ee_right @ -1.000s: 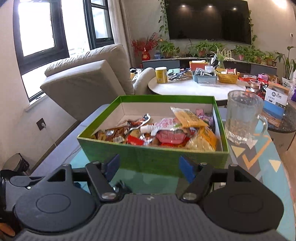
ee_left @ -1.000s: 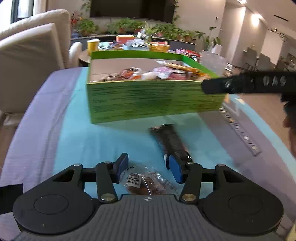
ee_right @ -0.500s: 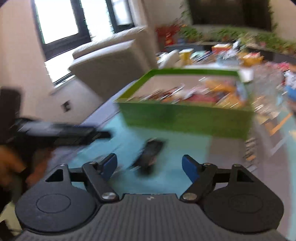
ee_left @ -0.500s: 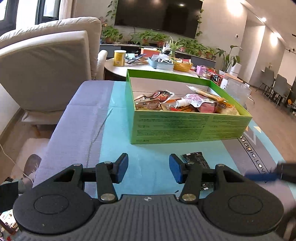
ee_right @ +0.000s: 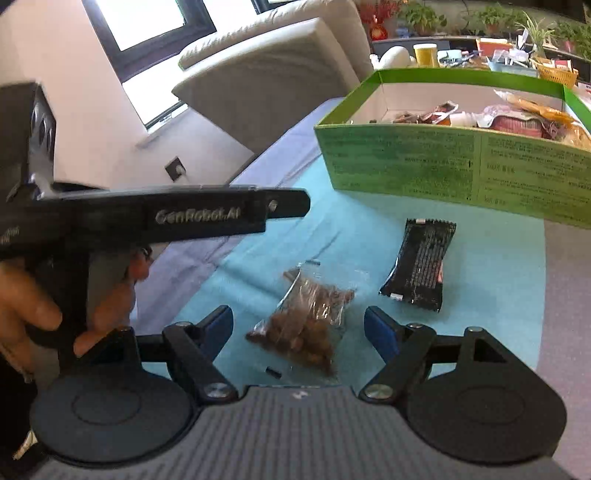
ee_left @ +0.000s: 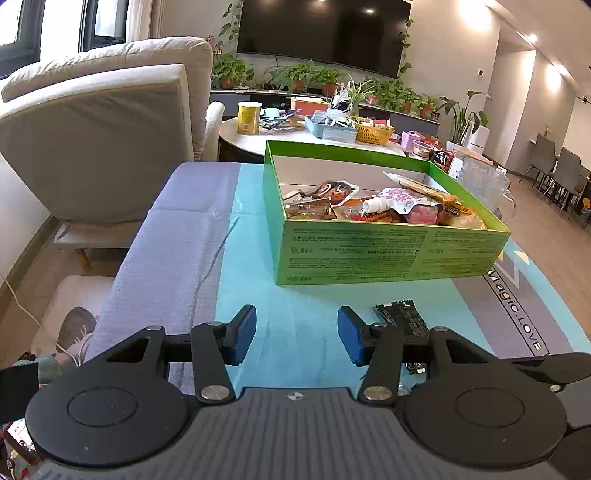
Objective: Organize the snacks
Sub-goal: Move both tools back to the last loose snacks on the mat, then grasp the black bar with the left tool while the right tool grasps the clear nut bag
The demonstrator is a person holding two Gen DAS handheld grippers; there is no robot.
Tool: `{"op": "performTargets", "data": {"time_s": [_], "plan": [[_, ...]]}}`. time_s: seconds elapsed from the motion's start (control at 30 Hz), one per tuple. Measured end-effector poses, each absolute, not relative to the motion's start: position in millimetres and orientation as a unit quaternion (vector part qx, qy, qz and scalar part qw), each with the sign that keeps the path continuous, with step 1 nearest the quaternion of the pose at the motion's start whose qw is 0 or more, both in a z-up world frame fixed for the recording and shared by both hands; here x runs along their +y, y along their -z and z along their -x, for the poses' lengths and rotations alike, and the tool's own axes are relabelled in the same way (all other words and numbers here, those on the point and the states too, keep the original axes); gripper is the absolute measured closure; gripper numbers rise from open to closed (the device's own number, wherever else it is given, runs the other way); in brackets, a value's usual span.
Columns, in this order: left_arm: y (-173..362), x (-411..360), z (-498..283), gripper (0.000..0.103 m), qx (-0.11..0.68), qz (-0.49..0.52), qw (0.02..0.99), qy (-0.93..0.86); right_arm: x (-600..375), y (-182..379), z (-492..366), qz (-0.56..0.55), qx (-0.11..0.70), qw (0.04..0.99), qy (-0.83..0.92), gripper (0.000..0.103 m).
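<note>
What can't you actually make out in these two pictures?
- Black wrapper, left view: its near end is hidden behind the left gripper.
- Print on the green box, both views: too small to read.
- Clear snack bag, right view: blurred, its label unreadable; missing from the left view.
- Glass mug, left view: partly hidden behind the box.

A home living room. A cream recliner stands off the bench's far left corner, with a wall-mounted television above a row of potted plants. Dining chairs sit far right.
</note>
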State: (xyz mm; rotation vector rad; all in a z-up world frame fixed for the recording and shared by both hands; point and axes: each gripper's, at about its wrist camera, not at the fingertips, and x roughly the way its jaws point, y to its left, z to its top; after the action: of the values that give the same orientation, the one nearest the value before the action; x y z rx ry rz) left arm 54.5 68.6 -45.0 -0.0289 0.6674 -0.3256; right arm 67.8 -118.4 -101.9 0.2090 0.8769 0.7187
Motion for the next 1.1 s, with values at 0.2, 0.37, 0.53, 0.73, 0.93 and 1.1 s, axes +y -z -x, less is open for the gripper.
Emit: {"op": "performTargets", "data": {"time_s": [0.2,0.37,0.53,0.73,0.93,1.1], "plan": [[48,60,-54,0.056,0.335,0.028,0.924,0.181,-140,96,-49,-0.047,0.408,0.853,-0.322,0.054],[51,32,-53,0.048,0.357,0.032,0.908,0.215,-187,97,-41,-0.042,0.414,0.873,-0.255,0.054],[57,-6,-53,0.046,0.369,0.000,0.901,0.228,-227,109,-41,-0.075,0.420,0.888,-0.170,0.054],[67,-23,-65,0.048,0.384,-0.013,0.896,0.222,-232,114,-36,-0.098,0.409,0.893,-0.157,0.054],[70,-17,-62,0.077,0.382,-0.004,0.896,0.225,-240,115,-34,-0.115,0.401,0.894,-0.164,0.054],[59,-17,-54,0.078,0.363,-0.010,0.902,0.232,-244,115,-38,-0.133,0.398,0.894,-0.160,0.054]]}}
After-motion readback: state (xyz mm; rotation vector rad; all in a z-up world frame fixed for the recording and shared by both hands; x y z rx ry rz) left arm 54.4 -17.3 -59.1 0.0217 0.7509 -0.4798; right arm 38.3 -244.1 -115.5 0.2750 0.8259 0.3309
